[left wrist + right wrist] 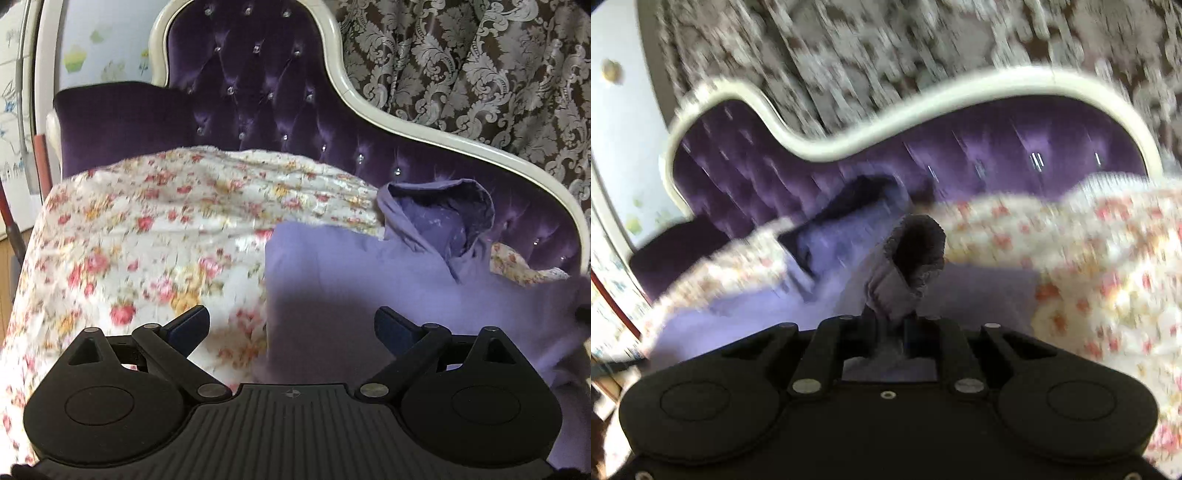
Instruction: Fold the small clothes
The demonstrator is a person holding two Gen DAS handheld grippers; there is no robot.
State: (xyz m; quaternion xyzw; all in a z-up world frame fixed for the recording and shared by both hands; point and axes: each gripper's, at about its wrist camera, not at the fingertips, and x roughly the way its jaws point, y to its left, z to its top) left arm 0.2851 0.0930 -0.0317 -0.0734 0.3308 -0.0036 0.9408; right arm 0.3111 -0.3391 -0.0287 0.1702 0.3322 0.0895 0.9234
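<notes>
A small lavender hooded top [369, 266] lies on a floral sheet [147, 229], its hood [443, 214] toward the sofa back. My left gripper [291, 325] is open and empty, hovering over the top's left edge. In the blurred right wrist view, my right gripper [890, 332] is shut on a sleeve cuff [908, 258] of the lavender top [738, 317] and holds it lifted above the garment's body.
The floral sheet [1108, 258] covers the seat of a purple tufted sofa [258, 85] with a cream frame [406, 125]. A purple cushion [118, 125] sits at the left end. A patterned curtain [480, 55] hangs behind.
</notes>
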